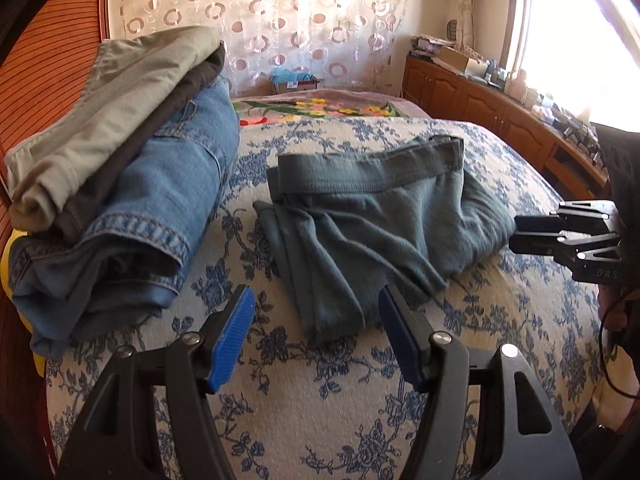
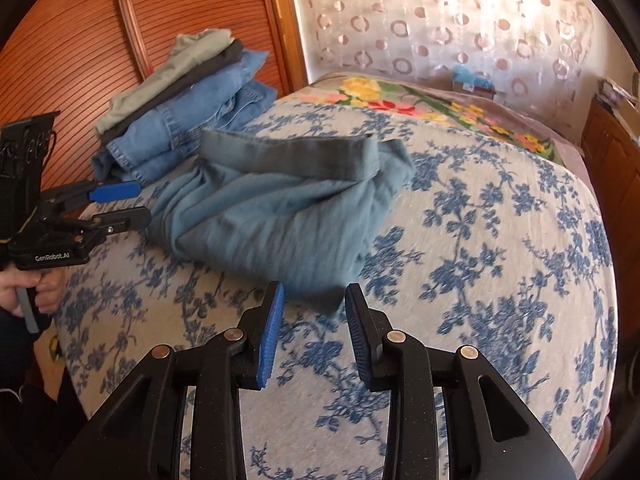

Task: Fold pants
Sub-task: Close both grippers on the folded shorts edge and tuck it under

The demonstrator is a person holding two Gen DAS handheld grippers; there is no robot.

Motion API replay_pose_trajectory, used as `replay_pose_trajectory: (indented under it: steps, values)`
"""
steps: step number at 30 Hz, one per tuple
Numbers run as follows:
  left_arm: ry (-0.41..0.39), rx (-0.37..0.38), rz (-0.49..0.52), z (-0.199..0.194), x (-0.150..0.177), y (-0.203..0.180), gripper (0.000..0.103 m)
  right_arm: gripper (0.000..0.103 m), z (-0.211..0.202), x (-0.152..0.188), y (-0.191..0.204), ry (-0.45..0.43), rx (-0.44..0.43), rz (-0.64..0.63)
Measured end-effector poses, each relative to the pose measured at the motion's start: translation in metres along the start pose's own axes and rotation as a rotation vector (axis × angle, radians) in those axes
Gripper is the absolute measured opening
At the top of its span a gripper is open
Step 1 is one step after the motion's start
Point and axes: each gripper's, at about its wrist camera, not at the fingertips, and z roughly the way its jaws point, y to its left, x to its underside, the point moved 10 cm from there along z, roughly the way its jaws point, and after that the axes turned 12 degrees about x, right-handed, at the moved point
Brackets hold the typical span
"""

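Grey-green pants [image 1: 372, 220] lie folded in a loose bundle on the blue-flowered bedspread [image 1: 320, 408], waistband toward the far side. My left gripper [image 1: 316, 300] is open just short of the bundle's near corner, with nothing between its blue pads. In the right wrist view the same pants [image 2: 280, 216] lie ahead. My right gripper [image 2: 316, 292] is open, its tips on either side of the bundle's near corner without pressing it. My left gripper [image 2: 143, 201] shows at the pants' left edge, and my right gripper [image 1: 514, 232] at their right edge.
A stack of folded pants [image 1: 120, 180], khaki on dark on denim, sits at the bed's left by a slatted wooden door [image 2: 80, 40]. A flowered blanket [image 2: 420, 100] lies at the far end. Wooden cabinets [image 1: 500, 108] run along the right. A hand [image 2: 36, 292] holds the left gripper's handle.
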Motion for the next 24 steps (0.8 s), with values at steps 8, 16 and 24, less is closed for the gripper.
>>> replay_pose_trajectory:
  steps: [8, 16, 24]
  values:
    - [0.035, 0.028, -0.010, 0.003, 0.013, 0.000, 0.043, 0.031, 0.008, 0.001, 0.005, 0.006, 0.025, -0.037]
    - [0.050, 0.047, -0.004, 0.008, 0.017, -0.004, 0.033, 0.020, 0.012, 0.003, 0.007, 0.011, 0.016, -0.049]
    - [0.041, 0.073, 0.003, 0.005, 0.015, -0.009, 0.015, 0.004, 0.002, -0.002, 0.002, -0.039, 0.012, -0.022]
